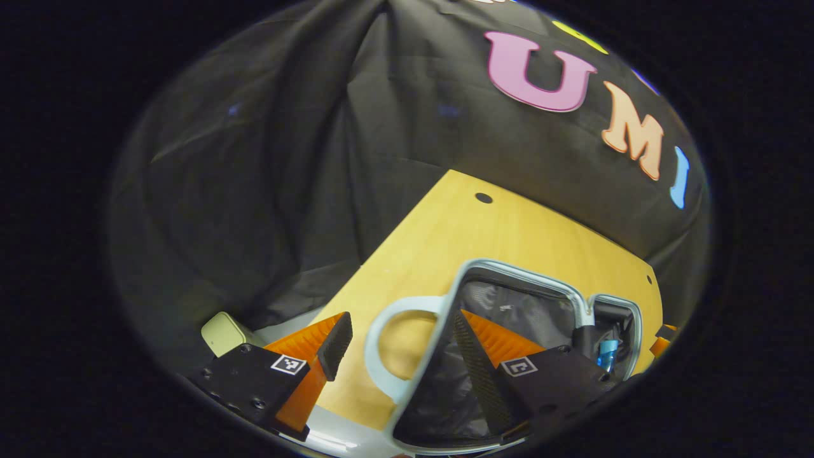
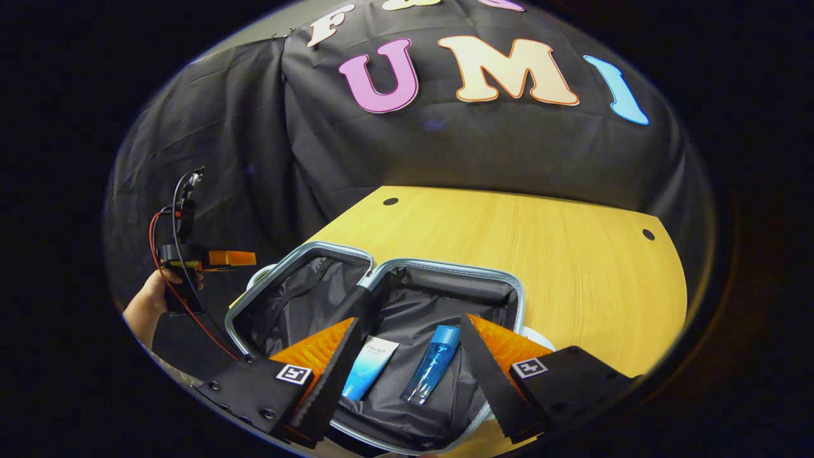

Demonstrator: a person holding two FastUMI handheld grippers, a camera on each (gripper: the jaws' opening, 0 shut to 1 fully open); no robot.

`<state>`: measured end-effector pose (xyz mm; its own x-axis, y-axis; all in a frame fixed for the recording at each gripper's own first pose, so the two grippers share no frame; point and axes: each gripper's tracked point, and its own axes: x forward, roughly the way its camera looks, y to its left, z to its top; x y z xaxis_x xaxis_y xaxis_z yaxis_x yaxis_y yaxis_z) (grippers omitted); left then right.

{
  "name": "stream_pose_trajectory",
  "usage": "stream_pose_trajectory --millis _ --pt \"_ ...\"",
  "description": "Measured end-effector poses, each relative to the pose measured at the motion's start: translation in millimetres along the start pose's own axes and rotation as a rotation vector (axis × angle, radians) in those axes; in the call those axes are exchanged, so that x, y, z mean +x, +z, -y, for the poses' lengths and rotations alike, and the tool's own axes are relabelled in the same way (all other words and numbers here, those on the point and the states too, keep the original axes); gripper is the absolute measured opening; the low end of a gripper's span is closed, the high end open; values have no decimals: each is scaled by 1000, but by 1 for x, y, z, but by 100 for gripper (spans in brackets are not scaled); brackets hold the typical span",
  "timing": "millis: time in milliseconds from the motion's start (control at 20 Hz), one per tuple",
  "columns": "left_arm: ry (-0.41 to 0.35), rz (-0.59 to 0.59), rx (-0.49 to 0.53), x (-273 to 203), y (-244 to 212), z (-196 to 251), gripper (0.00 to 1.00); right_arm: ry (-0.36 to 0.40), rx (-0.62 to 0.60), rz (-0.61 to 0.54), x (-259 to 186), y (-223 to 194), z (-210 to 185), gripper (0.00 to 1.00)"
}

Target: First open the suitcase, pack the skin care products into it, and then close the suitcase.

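Suitcase (image 2: 381, 299): small, pale grey-blue shell w/ dark lining, lying open flat on a wooden table (image 2: 540, 254). Two halves side by side, hinge running btwn them. In left gripper view the same case (image 1: 528, 280) sits close up, its rim right under the camera.
Case handle (image 1: 381, 346): pale loop on the near half's outer edge, seen in left gripper view, lying over the tabletop.
Skin care items: two pieces inside the right-hand half as seen in right gripper view. A white-to-blue squeeze tube (image 2: 370, 367) and a clear blue bottle (image 2: 432, 364) w/ blue cap, lying near each other, not touching, both on the lining.
Left gripper (image 1: 402, 350): fingers spread wide, holding nothing. One finger over the table outside the case, other finger over the lining inside; handle loop and rim sit btwn them. Contact w/ rim can't be told. In right gripper view this gripper (image 2: 222, 257) shows farther off at the case's left side, held by a hand (image 2: 149, 299), red and black wires trailing from it.
Right gripper (image 2: 410, 346): fingers wide apart, empty, above the half w/ the tube and bottle; both items show btwn the fingers, untouched.
Table: light wood, round holes near its far edge; booth's black cloth wall behind.
Other: a pale boxy object (image 1: 222, 331) at the lower left of left gripper view, off the table's edge; can't tell what it is.
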<state>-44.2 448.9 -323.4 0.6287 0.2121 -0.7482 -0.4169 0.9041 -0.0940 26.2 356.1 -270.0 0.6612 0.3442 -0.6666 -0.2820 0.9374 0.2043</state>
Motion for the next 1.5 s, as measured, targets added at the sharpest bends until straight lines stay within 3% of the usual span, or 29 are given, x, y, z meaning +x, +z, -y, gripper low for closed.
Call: stream_pose_trajectory --millis 200,300,400,500,600,700,950,1100,1300,1500 --pt "-1 -76 -15 21 -20 -17 88 -19 -3 1 1 4 1 98" --pt "-23 -107 -17 31 -30 -17 88 -27 -9 4 0 6 3 98" --pt "-28 -147 -14 38 -39 -21 80 -36 -11 9 -1 7 5 98" --pt "-63 -183 -20 44 -47 -20 67 -42 -7 14 -2 8 7 98" --pt "-72 -220 -35 45 -55 -21 40 -49 -9 22 -4 11 10 93" --pt "-72 -239 -53 50 -61 -18 12 -52 -11 31 -7 12 13 98" --pt "-86 -153 5 25 -34 -5 1 -43 -13 55 -14 18 19 98" --pt "-97 -83 53 0 -3 8 0 -29 -11 83 -20 27 21 98" --pt "-141 -8 26 -38 24 39 0 -18 -31 126 -31 37 27 98" --pt "-189 61 66 -81 44 74 0 -6 -69 178 -50 48 36 98"
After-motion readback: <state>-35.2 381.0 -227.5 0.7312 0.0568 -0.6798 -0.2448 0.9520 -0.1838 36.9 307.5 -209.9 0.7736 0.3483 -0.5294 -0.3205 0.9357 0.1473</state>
